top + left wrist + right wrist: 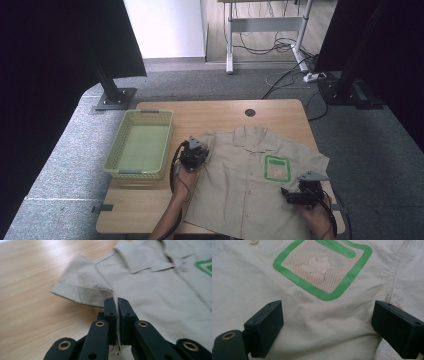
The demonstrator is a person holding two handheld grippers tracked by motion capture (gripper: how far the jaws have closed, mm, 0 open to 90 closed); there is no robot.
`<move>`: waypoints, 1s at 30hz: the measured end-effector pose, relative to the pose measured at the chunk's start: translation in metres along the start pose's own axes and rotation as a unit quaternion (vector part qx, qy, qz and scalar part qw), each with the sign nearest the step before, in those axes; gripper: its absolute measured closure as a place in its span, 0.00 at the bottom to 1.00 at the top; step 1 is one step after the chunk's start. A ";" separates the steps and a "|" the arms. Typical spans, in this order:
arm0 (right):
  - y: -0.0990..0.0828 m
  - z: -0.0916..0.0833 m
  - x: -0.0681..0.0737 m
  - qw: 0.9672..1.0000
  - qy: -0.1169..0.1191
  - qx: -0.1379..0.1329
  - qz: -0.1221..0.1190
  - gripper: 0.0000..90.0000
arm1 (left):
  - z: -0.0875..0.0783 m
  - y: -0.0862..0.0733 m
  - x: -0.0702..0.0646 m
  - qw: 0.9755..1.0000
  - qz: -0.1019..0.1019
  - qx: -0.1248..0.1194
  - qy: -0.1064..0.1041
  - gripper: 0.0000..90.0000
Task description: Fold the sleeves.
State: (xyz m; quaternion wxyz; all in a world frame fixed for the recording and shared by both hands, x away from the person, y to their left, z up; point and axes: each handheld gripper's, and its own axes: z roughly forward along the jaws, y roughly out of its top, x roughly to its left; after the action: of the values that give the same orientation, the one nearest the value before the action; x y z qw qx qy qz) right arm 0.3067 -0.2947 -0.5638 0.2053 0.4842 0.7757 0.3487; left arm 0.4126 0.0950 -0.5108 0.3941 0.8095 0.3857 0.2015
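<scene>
A beige short-sleeved shirt [245, 175] lies spread face up on the wooden table [210, 112], collar toward the far edge. A green-framed mesh pocket [322, 265] sits on its chest. My left gripper [116, 302] is shut on the shirt's left sleeve [82, 283], a thin fold of fabric pinched between the pads and lifted slightly off the wood. In the high view this left gripper [194, 150] sits at the shirt's left edge. My right gripper [327, 325] hovers open over the shirt just below the pocket, nothing between its pads. In the high view the right gripper [300, 192] is at the shirt's right side.
A light green plastic basket [117, 155] stands on the table's left part, close to the left gripper. A round cable hole [250, 112] is near the far edge. Dark stands and cables are on the floor beyond the table.
</scene>
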 end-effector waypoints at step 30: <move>0.000 0.000 0.000 1.000 0.000 0.000 0.000 0.11 | 0.008 -0.004 0.007 1.000 -0.014 0.003 0.006 0.31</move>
State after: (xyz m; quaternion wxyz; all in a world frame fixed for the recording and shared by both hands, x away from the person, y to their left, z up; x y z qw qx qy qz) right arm 0.3066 -0.2946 -0.5638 0.2055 0.4847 0.7754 0.3486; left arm 0.4202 0.0983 -0.5188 0.3922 0.8041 0.3996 0.1996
